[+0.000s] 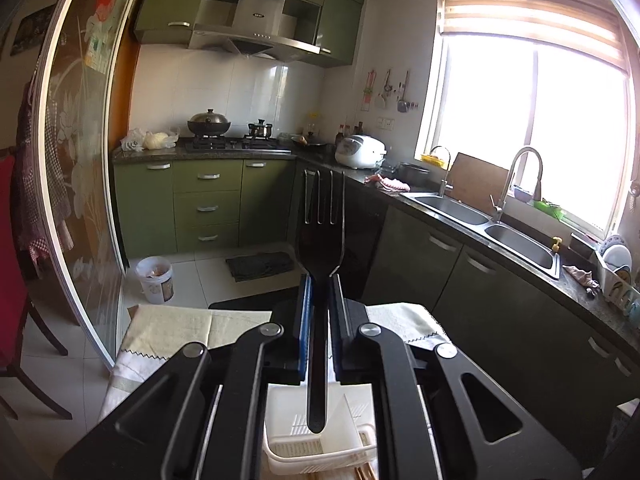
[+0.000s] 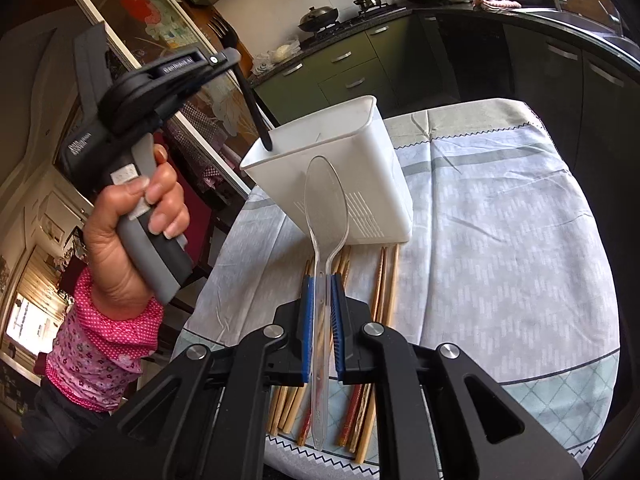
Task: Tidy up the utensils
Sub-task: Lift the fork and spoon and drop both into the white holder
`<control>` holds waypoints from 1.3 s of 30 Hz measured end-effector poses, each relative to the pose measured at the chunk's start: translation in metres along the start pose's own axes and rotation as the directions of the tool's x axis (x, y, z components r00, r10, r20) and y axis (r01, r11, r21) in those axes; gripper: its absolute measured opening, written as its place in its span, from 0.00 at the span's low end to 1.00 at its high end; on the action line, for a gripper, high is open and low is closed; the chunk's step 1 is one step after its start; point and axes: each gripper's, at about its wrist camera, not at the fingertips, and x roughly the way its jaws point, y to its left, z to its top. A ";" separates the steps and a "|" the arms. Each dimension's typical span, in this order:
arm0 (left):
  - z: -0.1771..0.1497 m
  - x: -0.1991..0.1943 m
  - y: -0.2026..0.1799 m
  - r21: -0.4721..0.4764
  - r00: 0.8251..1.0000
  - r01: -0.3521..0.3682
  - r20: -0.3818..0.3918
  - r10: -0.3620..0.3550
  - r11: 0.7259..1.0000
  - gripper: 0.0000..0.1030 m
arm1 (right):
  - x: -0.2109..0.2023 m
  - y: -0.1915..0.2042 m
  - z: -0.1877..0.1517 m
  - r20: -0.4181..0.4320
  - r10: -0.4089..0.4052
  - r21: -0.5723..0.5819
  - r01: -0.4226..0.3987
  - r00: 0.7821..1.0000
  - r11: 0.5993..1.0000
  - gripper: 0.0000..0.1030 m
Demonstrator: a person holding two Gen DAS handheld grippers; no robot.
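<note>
Left gripper [image 1: 319, 280]: pads pressed onto the neck of a black plastic fork [image 1: 320, 216], tines up and forward, handle running back between the fingers. In the right wrist view the fork's handle tip hangs at the near-left rim of the white caddy [image 2: 360, 184]; whether it touches the rim cannot be told. A hand [image 2: 132, 224] in a pink dotted sleeve [image 2: 108, 340] grips the left tool's handle.

Right gripper [image 2: 320, 280]: pads pinching the stem of a clear plastic spoon [image 2: 325, 196], bowl forward and up, overlapping the caddy's near face in view; contact unclear.

Caddy stands upright on the table [image 2: 500, 240], open top. Interior seen from the left wrist view: a divider and slotted floor, contents not visible.

Chopsticks [image 2: 384, 280], wooden and some red, lie flat in a loose row on the tablecloth just before the caddy, under the right gripper.

Open room: bare tablecloth to the right of the caddy and chopsticks. Table edge curves away right and far; dark lower cabinets [image 2: 560, 72] beyond it.
</note>
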 end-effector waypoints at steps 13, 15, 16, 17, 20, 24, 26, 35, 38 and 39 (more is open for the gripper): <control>-0.034 0.005 0.019 0.015 0.995 -0.009 -0.096 0.010 1.000 0.21 | -0.035 0.040 0.094 0.320 -0.020 -0.075 0.046 0.947 0.996 0.09; -0.032 -0.010 0.023 0.011 0.997 -0.010 -0.079 0.011 1.000 0.21 | -0.040 0.049 0.116 0.397 -0.039 -0.086 0.080 0.917 0.993 0.09; -0.031 -0.018 0.025 0.011 0.997 -0.014 -0.072 0.015 1.000 0.23 | -0.041 0.053 0.124 0.434 -0.053 -0.090 0.101 0.900 0.991 0.09; -0.031 -0.027 0.026 0.009 0.998 -0.018 -0.066 0.018 1.000 0.26 | -0.040 0.057 0.132 0.471 -0.068 -0.093 0.126 0.879 0.988 0.09; -0.036 -0.049 0.033 0.006 0.997 -0.021 -0.070 0.021 1.000 0.28 | -0.024 0.064 0.151 0.544 -0.124 -0.104 0.213 0.830 0.972 0.09; -0.048 -0.067 0.038 0.024 0.993 -0.022 -0.114 0.024 0.999 0.28 | 0.014 0.057 0.162 0.562 -0.175 -0.116 0.286 0.808 0.951 0.09; -0.055 -0.073 0.041 0.033 0.990 -0.021 -0.137 0.026 0.999 0.28 | 0.033 0.050 0.160 0.530 -0.180 -0.113 0.280 0.828 0.953 0.09; -0.075 -0.076 0.041 0.073 0.972 -0.030 -0.231 0.046 0.997 0.32 | 0.078 0.021 0.119 0.442 -0.207 -0.129 0.291 0.873 0.948 0.10; -0.080 -0.072 0.038 0.085 0.961 -0.035 -0.270 0.057 0.996 0.32 | 0.083 0.023 0.108 0.438 -0.217 -0.155 0.311 0.872 0.938 0.15; -0.083 -0.071 0.037 0.088 0.957 -0.036 -0.283 0.060 0.995 0.32 | 0.082 0.023 0.106 0.440 -0.221 -0.162 0.319 0.870 0.934 0.16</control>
